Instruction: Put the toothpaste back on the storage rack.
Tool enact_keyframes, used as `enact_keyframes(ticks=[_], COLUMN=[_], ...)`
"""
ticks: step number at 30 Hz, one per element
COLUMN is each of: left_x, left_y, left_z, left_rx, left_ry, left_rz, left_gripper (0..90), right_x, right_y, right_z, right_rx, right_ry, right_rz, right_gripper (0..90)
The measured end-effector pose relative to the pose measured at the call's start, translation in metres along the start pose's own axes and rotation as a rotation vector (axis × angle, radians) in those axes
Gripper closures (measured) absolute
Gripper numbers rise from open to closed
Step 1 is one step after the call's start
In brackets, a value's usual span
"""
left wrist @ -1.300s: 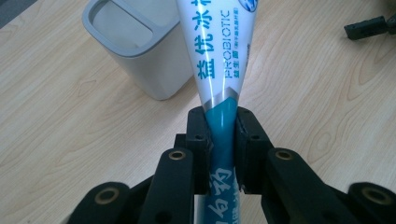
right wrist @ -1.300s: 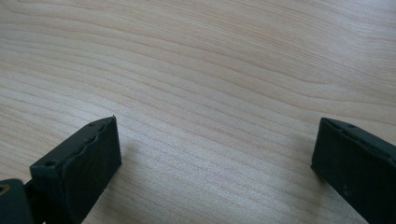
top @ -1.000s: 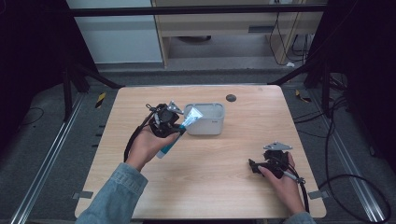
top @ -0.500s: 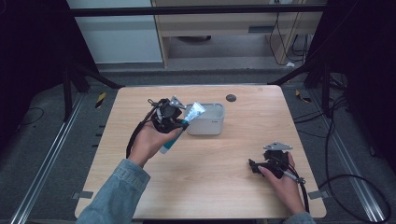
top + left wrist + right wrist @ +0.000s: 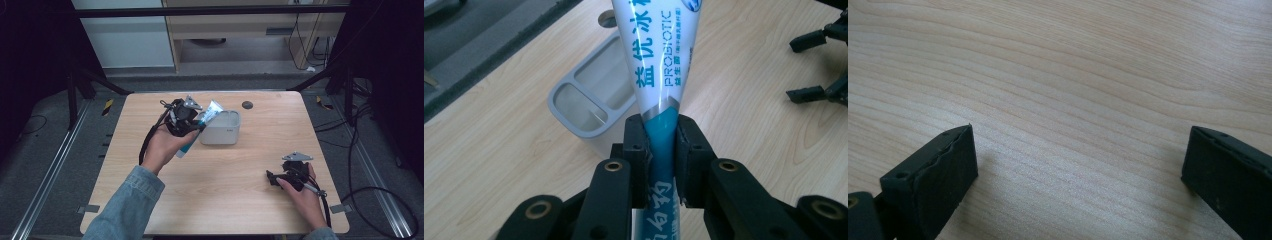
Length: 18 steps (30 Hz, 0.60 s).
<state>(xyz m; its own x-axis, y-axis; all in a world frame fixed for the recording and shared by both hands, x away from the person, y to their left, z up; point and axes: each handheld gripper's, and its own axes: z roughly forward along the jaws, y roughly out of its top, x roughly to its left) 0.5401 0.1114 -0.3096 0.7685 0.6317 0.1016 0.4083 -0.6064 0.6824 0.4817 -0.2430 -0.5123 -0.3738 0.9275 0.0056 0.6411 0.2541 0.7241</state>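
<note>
- I have the left gripper clenched on a toothpaste tube; both pads press the teal band low on the tube, and its white printed part fans out wider beyond the jaws.
- From the high view, my left gripper holds the tube tilted above the wooden table, its flat crimped end slanting up over the near left rim of the grey holder and its teal end pointing down toward the hand.
- I cannot tell whether the tube touches the holder's rim.
- The left gripper view shows the grey holder has 2 compartments side by side, and it stands just behind the tube.
- My right gripper sits low at the table's near right side, well apart from the holder.
- In the right gripper view its 2 jaws stand wide apart, released, with bare wood between them.
- A small dark round disc lies on the table just beyond the holder.
</note>
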Motion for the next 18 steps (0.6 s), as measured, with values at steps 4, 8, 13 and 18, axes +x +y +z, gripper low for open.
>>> enact_keyframes(ticks=[4,8,13,18], left_x=[0.000,0.001,0.004,0.005], left_y=[0.005,0.009,0.013,0.016], left_z=[0.001,0.001,0.001,-0.002], left_rx=[-0.016,-0.035,-0.051,-0.074], left_ry=[0.004,0.013,0.037,0.053], left_rz=[-0.004,-0.002,-0.005,-0.005], left_gripper=[77.5,77.5,77.5,77.5], right_x=[0.000,0.000,0.000,0.000], right_y=[0.000,0.000,0.000,0.000], right_z=[0.000,0.000,0.000,0.000], right_rx=[0.000,0.000,0.001,0.001], right_ry=[0.001,0.001,0.000,0.000], right_rz=[0.000,0.000,0.000,0.000], right_gripper=[1.6,1.6,1.6,1.6])
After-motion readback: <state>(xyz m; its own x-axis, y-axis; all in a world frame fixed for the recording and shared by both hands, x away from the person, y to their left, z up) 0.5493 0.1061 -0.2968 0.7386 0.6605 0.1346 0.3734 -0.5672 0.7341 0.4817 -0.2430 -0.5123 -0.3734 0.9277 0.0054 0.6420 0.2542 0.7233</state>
